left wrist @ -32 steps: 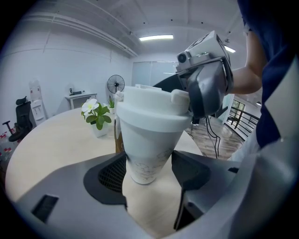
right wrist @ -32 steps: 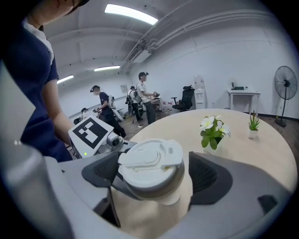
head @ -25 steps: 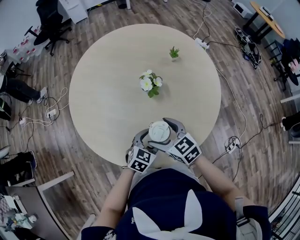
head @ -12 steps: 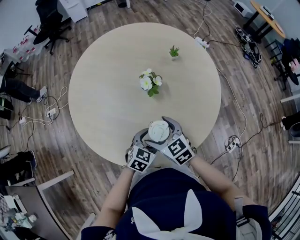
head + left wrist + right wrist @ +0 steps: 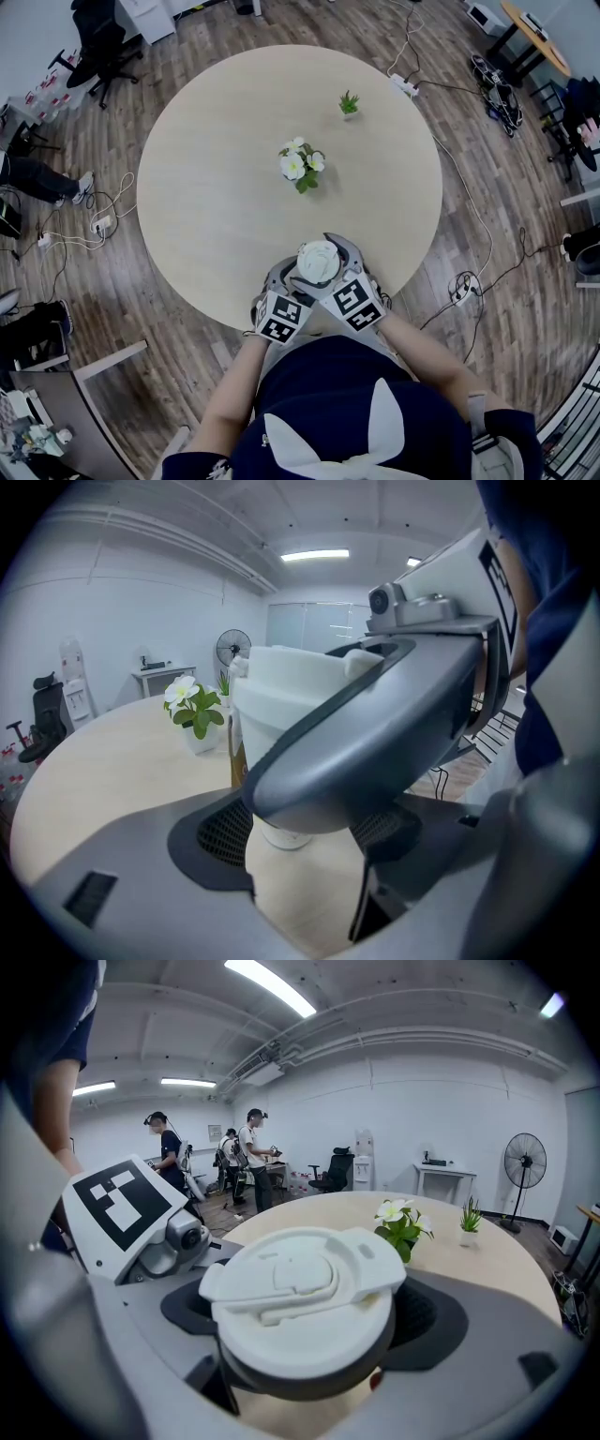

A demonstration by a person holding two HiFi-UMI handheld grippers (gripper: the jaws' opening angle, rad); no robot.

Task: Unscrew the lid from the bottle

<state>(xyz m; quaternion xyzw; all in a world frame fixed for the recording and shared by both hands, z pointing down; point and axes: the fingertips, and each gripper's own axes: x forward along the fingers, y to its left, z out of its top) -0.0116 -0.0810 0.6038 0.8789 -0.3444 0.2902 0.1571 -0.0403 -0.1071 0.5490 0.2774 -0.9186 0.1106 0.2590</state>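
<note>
A bottle with a white flip-top lid (image 5: 317,261) stands upright near the front edge of the round beige table (image 5: 216,187). My left gripper (image 5: 294,278) is shut on the bottle's body (image 5: 281,834), low down. From above, my right gripper (image 5: 324,259) is shut around the lid (image 5: 300,1288), its dark jaws hugging the rim. In the left gripper view the right gripper's grey jaw (image 5: 375,733) crosses in front of the lid (image 5: 286,682) and hides most of the bottle. The left gripper's marker cube (image 5: 120,1200) shows at the left of the right gripper view.
A pot of white flowers (image 5: 301,166) stands mid-table and a small green plant (image 5: 348,105) farther back. Cables and power strips (image 5: 404,87) lie on the wood floor around the table. An office chair (image 5: 101,52) is at the far left. People (image 5: 251,1157) stand in the background.
The right gripper's marker cube has swung leftward around the lid, showing a turn of the wrist. The left gripper and the bottle have stayed put.
</note>
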